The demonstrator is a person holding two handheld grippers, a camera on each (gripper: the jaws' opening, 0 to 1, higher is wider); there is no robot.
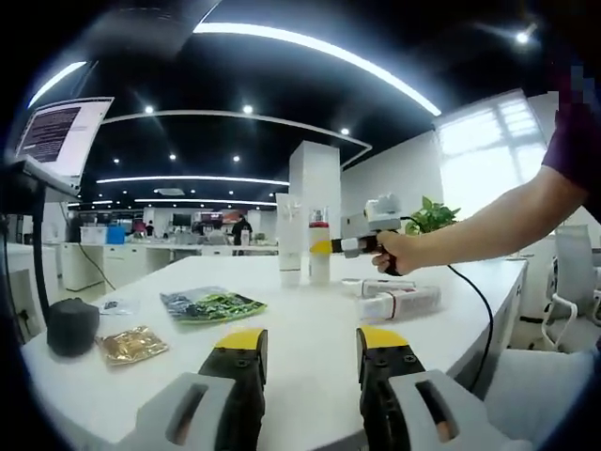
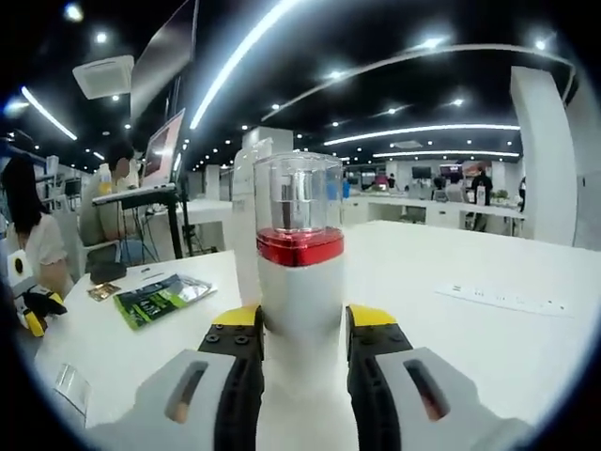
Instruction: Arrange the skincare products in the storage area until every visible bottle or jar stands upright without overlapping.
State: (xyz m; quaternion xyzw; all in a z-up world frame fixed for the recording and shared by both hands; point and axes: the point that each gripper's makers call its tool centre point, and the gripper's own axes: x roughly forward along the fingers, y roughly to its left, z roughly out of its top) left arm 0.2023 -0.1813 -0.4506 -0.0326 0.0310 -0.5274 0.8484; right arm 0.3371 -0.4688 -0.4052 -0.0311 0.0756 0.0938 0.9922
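The left gripper (image 1: 310, 362) is held open over the table (image 1: 310, 310) with nothing between its jaws, while the bottle (image 2: 299, 258) stands upright between the right gripper's (image 2: 300, 338) closed jaws and should be released only when steady.

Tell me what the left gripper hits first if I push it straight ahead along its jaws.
Probably nothing close: bare white table lies ahead of the left gripper. Farther on, roughly in line, stand the white tube and the red-banded bottle; depth is unclear.

The left gripper view is looking low across the white round-edged table (image 1: 310, 329) from afar — the right gripper view is facing the same tabletop (image 2: 451, 310) close-up.
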